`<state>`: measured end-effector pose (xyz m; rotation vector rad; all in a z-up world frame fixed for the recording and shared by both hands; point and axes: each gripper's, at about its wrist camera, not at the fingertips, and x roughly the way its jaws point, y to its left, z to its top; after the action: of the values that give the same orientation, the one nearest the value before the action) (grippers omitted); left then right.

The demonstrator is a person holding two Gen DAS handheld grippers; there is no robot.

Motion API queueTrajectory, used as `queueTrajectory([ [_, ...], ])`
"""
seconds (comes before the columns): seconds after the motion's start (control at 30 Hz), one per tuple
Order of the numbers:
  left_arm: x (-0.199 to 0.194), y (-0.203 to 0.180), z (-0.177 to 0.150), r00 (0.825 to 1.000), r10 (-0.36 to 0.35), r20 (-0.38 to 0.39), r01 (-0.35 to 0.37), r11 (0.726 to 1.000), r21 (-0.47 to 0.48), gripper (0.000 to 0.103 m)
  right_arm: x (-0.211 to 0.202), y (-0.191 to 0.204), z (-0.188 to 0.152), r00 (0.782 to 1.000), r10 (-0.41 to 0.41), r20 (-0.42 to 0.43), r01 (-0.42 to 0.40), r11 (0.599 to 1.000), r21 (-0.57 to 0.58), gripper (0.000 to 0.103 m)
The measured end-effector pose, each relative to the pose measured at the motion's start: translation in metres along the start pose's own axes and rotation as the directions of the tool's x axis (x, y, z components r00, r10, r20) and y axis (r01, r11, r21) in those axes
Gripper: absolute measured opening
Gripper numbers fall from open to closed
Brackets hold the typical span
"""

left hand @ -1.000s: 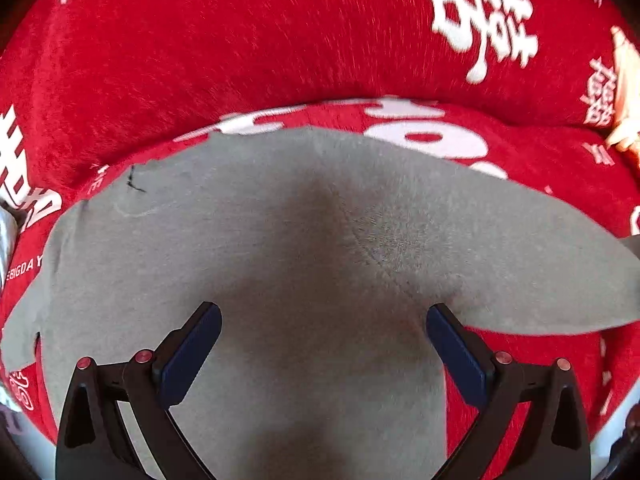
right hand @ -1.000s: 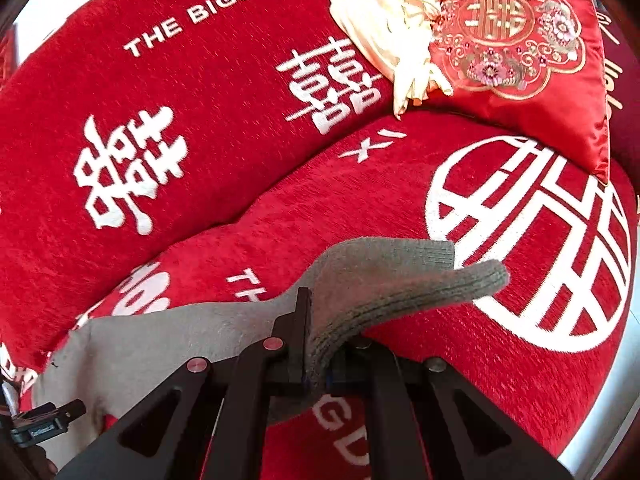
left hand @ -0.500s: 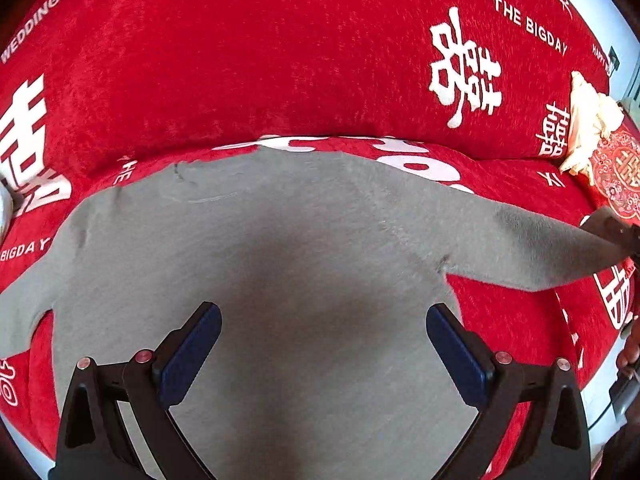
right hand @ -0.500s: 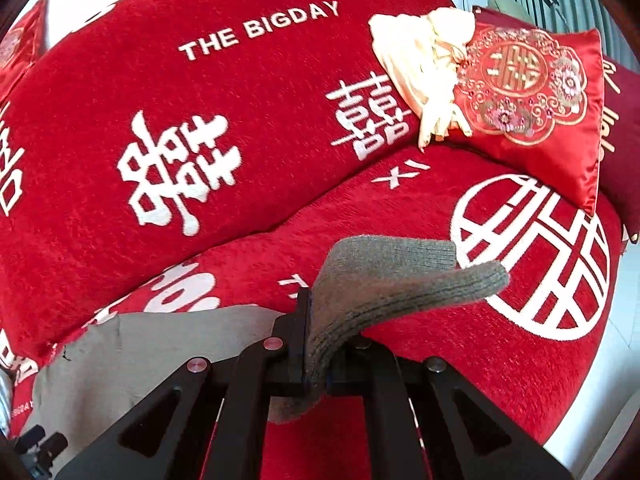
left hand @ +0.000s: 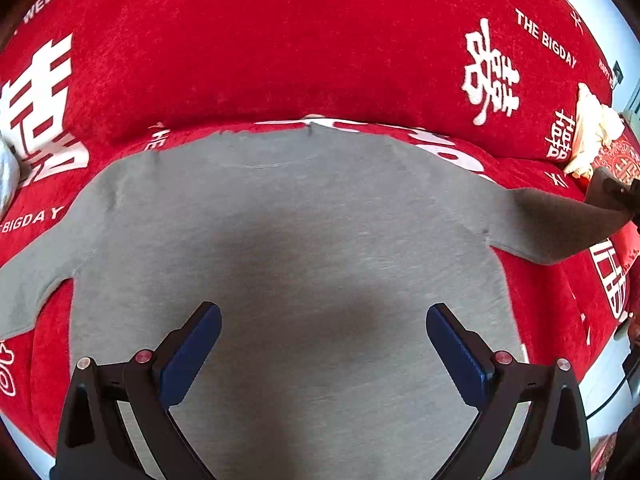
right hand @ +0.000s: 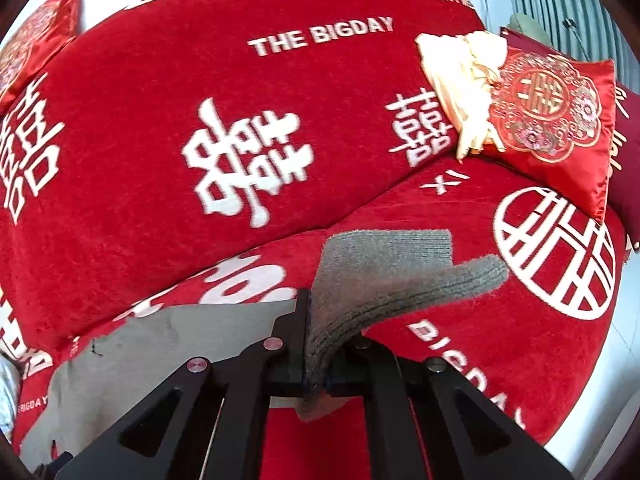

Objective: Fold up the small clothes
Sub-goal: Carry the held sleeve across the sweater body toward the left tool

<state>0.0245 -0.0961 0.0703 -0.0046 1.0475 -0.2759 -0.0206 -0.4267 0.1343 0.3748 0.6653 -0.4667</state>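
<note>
a small grey knit sweater lies spread flat, sleeves out to both sides; one sleeve's ribbed cuff is lifted and draped.

Grey sweater, white-patterned red sofa cover

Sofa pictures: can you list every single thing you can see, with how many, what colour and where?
Sweater: one, grey, spread flat on the sofa seat; its right sleeve cuff is lifted off the seat.
Sofa cover: one, red with white characters and the words "THE BIGDAY", over the seat and backrest.
Embroidered cushion: one, red satin with a gold pattern, far right end of the sofa.
Cream cloth: one bundle, pale cream, against the backrest beside the cushion.
Left gripper: one, black with blue pads, jaws wide apart above the sweater body.
Right gripper: one, black, jaws closed on the cuff.
</note>
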Motion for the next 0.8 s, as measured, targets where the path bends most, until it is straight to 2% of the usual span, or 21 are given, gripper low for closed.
queueTrajectory([
  [0.13,-0.004,0.021,-0.001,1.0,0.006,0.01,-0.005,1.0,-0.019,0.103,0.0,0.035,-0.007,1.0,0.005,-0.007,-0.005,0.999,-0.048,0.005],
  [0.5,0.007,0.076,-0.023,0.999,0.02,-0.048,-0.024,0.996,-0.085,0.103,-0.004,0.122,-0.028,0.999,0.045,-0.014,-0.046,0.99,-0.134,0.005],
  [0.8,-0.008,0.12,-0.03,0.999,0.029,-0.029,-0.033,0.99,-0.136,0.103,-0.002,0.214,-0.061,0.993,0.109,-0.048,-0.117,0.97,-0.212,0.005],
])
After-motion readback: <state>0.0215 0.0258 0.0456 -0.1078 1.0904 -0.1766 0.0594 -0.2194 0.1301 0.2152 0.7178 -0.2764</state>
